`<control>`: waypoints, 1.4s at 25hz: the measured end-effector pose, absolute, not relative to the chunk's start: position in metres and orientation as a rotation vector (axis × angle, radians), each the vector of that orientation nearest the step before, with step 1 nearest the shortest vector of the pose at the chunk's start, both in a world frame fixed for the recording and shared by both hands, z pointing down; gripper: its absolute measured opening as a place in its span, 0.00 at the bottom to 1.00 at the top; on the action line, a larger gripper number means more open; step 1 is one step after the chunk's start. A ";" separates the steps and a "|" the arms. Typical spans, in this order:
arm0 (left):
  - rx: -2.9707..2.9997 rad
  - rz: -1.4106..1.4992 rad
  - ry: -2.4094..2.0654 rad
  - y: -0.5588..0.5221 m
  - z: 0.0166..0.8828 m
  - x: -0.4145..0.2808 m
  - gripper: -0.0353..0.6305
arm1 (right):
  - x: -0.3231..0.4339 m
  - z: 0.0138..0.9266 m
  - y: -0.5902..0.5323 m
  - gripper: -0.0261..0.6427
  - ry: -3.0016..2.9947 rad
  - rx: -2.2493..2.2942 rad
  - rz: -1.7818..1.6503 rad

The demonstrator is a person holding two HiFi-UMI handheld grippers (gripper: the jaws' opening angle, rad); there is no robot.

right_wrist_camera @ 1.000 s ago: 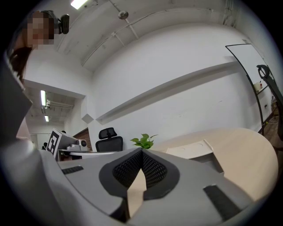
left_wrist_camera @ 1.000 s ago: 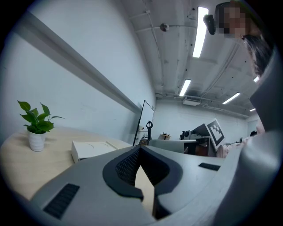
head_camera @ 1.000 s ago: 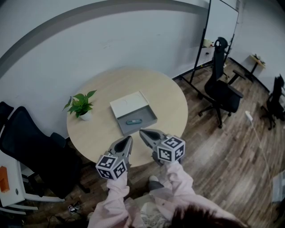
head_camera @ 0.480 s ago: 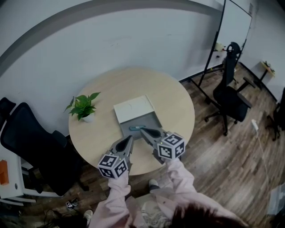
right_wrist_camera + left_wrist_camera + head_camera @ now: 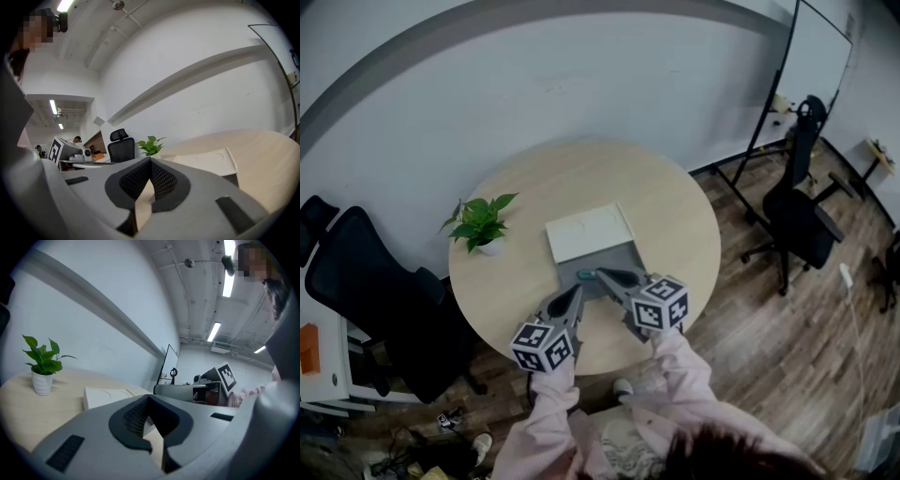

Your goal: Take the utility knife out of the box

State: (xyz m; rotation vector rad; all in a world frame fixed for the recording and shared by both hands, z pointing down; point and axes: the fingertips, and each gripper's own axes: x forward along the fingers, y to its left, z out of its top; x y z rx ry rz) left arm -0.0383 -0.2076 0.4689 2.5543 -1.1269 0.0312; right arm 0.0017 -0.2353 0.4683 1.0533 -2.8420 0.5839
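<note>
Teal against grey, the utility knife [image 5: 584, 275] lies flat in the open box [image 5: 624, 255], at the tray's near end. It hasn't been touched yet. The box sits about mid-table, its white lid [image 5: 589, 232] folded back toward the table's [image 5: 670, 202] far edge, and a potted plant [image 5: 480, 223] stands by the left edge.

What's new? Both grippers have pushed in over the table's near edge. A second ago their tips were well short of the box. Now the right gripper [image 5: 602, 274] has its nose over the tray's near rim, just beside the knife, maybe over its end. The left gripper [image 5: 575, 291] trails, with its tip just short of the box's near-left corner.

Both pairs of jaws are closed tip to tip with nothing between them, as each gripper view shows, and they look no wider than they did a second back.

So the approach looks nearly done, but the grasp hasn't started. The right gripper seems the likelier one to take the knife. It would have to spread its jaws and dip into the tray first, and the low tray wall may crowd that move.
</note>
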 end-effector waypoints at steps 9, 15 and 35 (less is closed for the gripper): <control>2.495 0.041 -1.171 -0.219 0.485 -0.035 0.06 | 0.004 0.487 -0.250 0.03 -2.794 1.004 0.575; 2.461 0.075 -1.184 -0.221 0.497 -0.036 0.06 | 0.002 0.501 -0.259 0.03 -2.768 0.972 0.596; 2.313 0.130 -1.105 -0.257 0.539 -0.058 0.06 | -0.029 0.551 -0.296 0.04 -2.597 0.827 0.617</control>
